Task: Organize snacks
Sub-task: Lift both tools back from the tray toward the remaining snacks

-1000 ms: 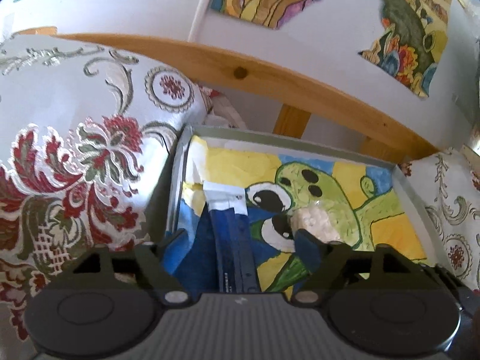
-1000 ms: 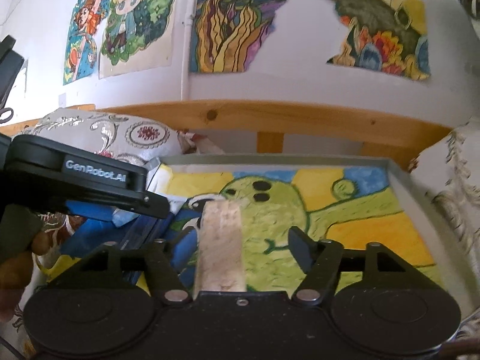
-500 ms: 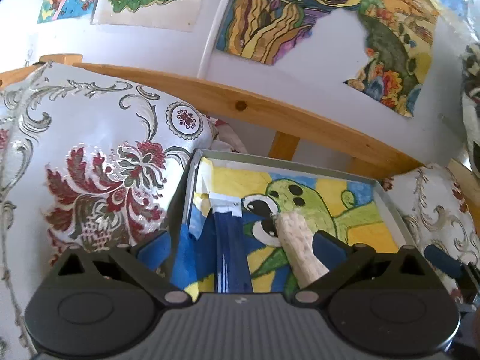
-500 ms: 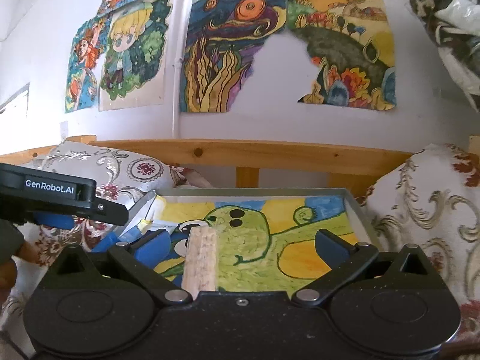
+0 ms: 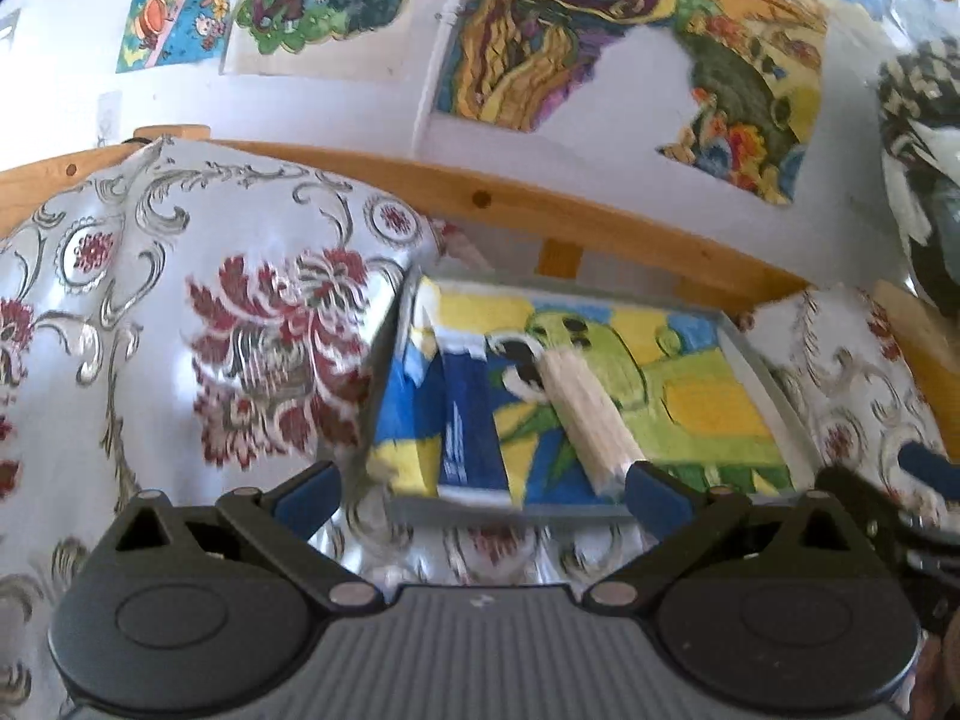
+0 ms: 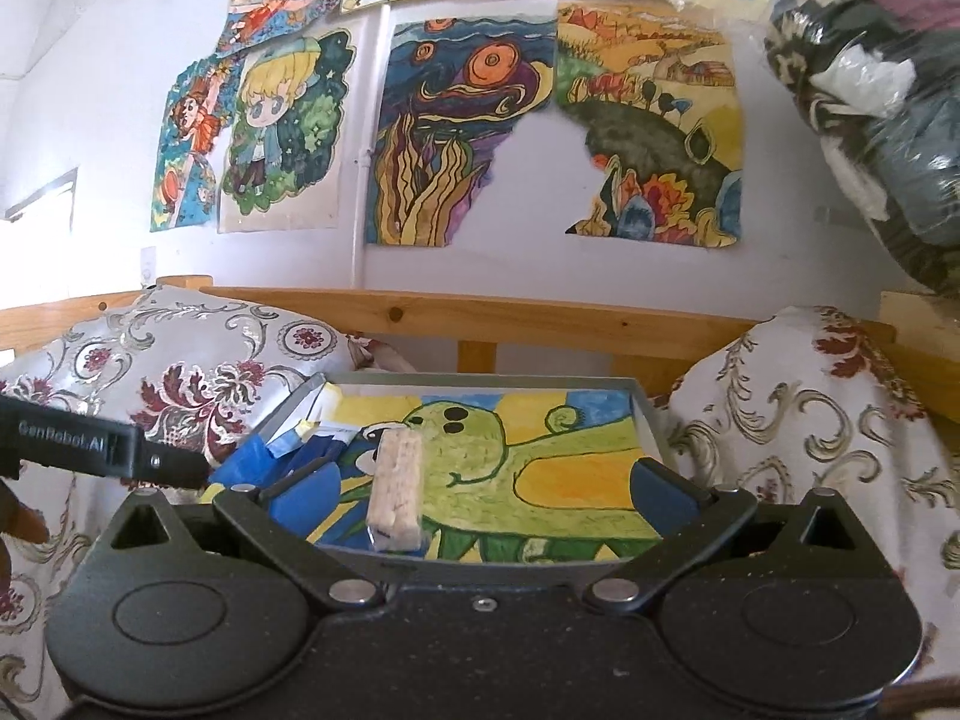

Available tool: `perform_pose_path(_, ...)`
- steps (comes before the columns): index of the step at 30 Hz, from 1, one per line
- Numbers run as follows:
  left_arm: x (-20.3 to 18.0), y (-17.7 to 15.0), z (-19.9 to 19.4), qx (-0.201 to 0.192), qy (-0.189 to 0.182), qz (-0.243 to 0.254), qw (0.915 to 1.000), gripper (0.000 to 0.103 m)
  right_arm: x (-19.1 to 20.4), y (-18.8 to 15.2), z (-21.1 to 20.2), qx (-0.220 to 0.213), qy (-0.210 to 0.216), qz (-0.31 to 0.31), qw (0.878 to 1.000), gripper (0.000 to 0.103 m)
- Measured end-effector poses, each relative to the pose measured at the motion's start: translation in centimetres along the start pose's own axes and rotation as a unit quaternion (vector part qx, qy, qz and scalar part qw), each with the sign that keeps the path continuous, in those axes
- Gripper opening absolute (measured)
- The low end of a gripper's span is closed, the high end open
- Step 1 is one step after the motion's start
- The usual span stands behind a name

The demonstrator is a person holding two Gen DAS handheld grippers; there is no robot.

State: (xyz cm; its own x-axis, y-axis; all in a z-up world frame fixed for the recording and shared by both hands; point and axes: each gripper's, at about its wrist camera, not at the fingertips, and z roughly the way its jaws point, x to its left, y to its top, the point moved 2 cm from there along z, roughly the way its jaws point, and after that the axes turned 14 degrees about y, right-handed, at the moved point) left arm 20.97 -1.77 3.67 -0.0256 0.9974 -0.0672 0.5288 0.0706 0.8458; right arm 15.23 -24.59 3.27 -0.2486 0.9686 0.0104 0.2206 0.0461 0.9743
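Note:
A grey tray [image 5: 774,378] [image 6: 645,420] lined with a green cartoon drawing lies between two cushions. A pale wafer pack [image 5: 585,414] [image 6: 396,483] rests inside it, near the middle. Left of that, blue snack packets [image 5: 468,420] [image 6: 312,456] lie along the tray's left side. My left gripper [image 5: 480,495] hovers open in front of the tray's near edge, with nothing between its fingers. My right gripper [image 6: 480,486] is also open and empty, just short of the tray. The left gripper's body [image 6: 90,444] shows at the left of the right wrist view.
Floral cushions flank the tray, a large one on the left [image 5: 198,324] [image 6: 198,360] and another on the right [image 5: 852,372] [image 6: 798,420]. A wooden rail [image 5: 540,210] [image 6: 510,318] runs behind, below a wall of drawings. A plastic-wrapped bundle [image 6: 870,90] hangs at upper right.
Both grippers have pulled back and up from the tray and their fingers have spread wider. The wafer pack and blue packets stay lying in the tray.

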Motion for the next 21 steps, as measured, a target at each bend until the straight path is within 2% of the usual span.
perform_pose_path(4, -0.1, -1.4, -1.9, 0.001, 0.002, 0.016, 0.9999, 0.102, 0.6, -0.6, -1.9, 0.004, -0.010, -0.002, 1.000, 0.102)
perform_pose_path(10, 0.5, -4.1, -4.2, 0.001, 0.010, -0.002, 0.9999, 0.103, 1.2, -1.8, -4.6, 0.010, -0.028, 0.006, 1.000, 0.102)
perform_pose_path(21, 1.1, -7.9, -7.2, 0.009, 0.023, 0.015, 0.9996, 0.103, 2.5, -4.0, -9.0, 0.045, -0.037, 0.031, 0.998, 0.102)
